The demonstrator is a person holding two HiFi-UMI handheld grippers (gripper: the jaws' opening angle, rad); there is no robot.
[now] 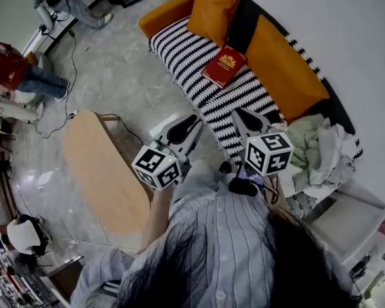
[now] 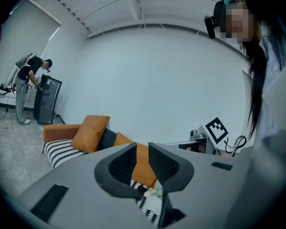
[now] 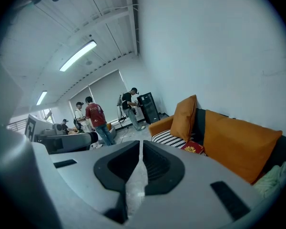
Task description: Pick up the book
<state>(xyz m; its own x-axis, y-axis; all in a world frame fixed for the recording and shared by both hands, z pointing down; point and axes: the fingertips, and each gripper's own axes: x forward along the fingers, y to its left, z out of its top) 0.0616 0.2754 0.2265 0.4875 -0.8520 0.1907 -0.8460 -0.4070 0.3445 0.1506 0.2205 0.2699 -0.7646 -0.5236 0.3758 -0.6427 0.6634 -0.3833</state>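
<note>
Holding left gripper [image 1: 190, 124] and right gripper [image 1: 241, 117] side by side, jaws of each pressed together on nothing, short of an orange sofa [image 1: 163, 15]. Well ahead of both, flat on the striped seat cushion [image 1: 179, 50] beside an orange pillow [image 1: 215, 5]: red book [image 1: 224, 66] with gold emblem, untouched.

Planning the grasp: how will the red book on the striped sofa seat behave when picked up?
The red book looks hardbound, so probably stiff, though it may fall open if pinched by one cover. It lies on the striped seat, which likely gives when pressed, easing a jaw under its edge.
</note>
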